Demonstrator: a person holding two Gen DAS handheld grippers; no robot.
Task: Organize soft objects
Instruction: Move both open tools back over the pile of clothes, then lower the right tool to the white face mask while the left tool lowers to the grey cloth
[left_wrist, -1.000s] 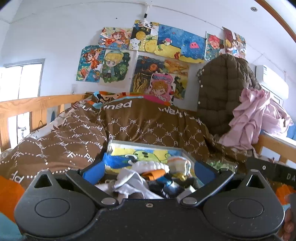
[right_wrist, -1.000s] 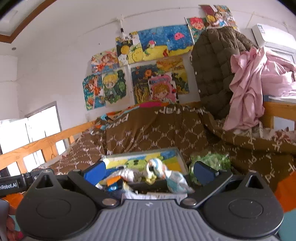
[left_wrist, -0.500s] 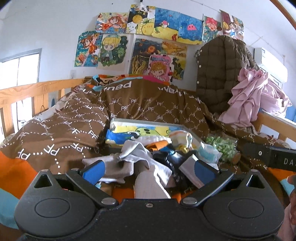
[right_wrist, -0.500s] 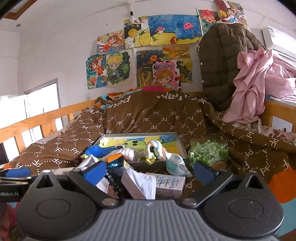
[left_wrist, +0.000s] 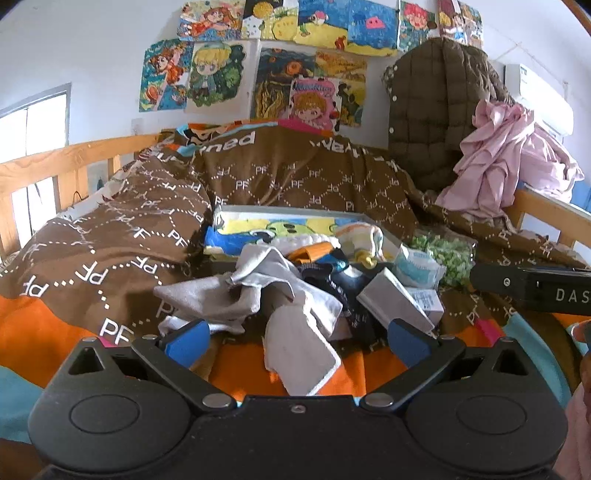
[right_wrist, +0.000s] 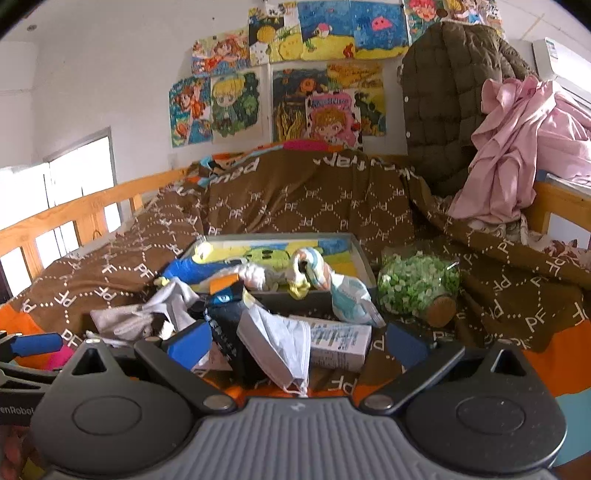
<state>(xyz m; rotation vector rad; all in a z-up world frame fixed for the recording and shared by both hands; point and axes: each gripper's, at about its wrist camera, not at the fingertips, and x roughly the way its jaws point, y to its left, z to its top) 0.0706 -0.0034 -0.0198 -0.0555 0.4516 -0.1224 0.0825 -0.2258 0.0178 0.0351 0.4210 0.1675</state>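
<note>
A bed with a brown blanket (left_wrist: 110, 258) is filling the room, and bright drawings (left_wrist: 207, 74) are hanging on the white wall behind it. A flat box (right_wrist: 354, 254) is sitting on the blanket. Socks (right_wrist: 310, 273) and small cloths are spilling over its front edge. A grey cloth (left_wrist: 295, 332) is lying in front of the box. A white mask (right_wrist: 284, 347) is resting on a small carton (right_wrist: 340, 343) beside it. A jar (right_wrist: 417, 288) is lying right of the box. The left gripper (left_wrist: 295, 341) is hanging wide apart over the grey cloth, holding nothing. The right gripper (right_wrist: 297, 345) is also spread wide, with the mask between its fingers, untouched.
</note>
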